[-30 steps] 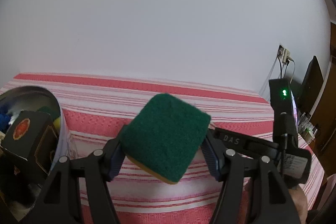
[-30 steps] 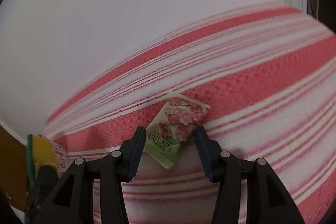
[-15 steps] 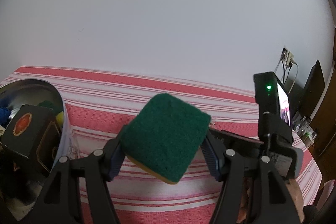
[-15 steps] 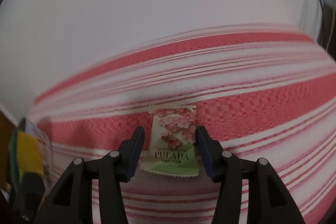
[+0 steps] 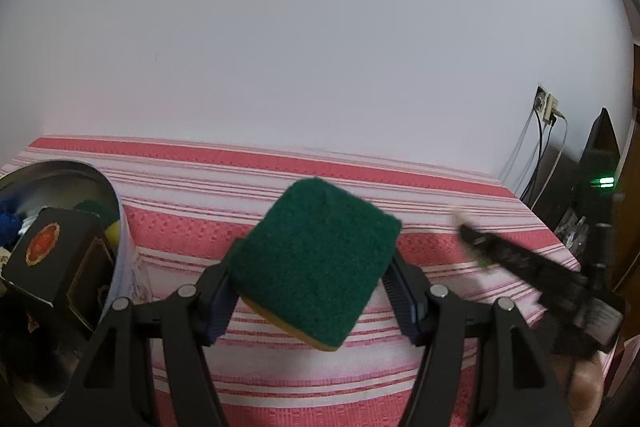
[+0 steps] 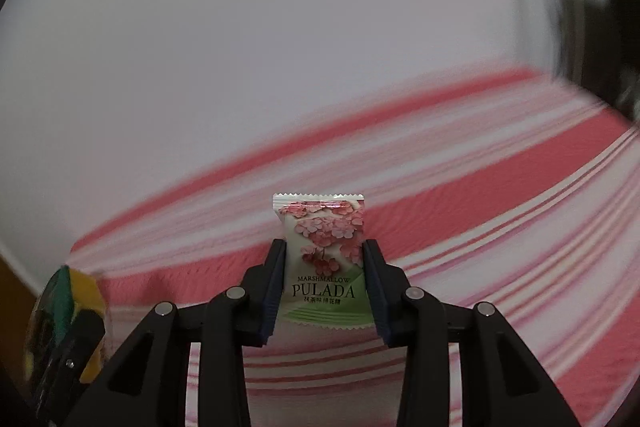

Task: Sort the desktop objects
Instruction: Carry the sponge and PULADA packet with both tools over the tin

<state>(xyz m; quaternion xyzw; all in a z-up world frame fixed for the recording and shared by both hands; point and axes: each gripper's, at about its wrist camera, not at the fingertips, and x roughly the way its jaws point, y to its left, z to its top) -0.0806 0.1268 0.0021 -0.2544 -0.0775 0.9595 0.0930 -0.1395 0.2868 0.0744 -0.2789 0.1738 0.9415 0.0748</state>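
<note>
My left gripper [image 5: 312, 291] is shut on a green scouring sponge [image 5: 316, 263] with a yellow underside and holds it above the red-and-white striped tablecloth [image 5: 280, 187]. My right gripper [image 6: 324, 279] is shut on a PULADA marshmallow packet [image 6: 322, 255], white and green with pink flowers, lifted off the cloth [image 6: 500, 211]. The right gripper also shows blurred in the left wrist view [image 5: 472, 239], with the packet barely visible at its tip. The sponge in the left gripper appears at the left edge of the right wrist view [image 6: 64, 303].
A round metal tin [image 5: 116, 223] stands at the left, holding a black box [image 5: 56, 263] with a red emblem and blue and yellow items. A white wall lies behind the table. A wall socket [image 5: 546, 103] with cables and dark equipment are at the right.
My right gripper closed on the marshmallow packet and lifted it off the cloth. The left gripper with the sponge stayed almost still, drifting slightly.
</note>
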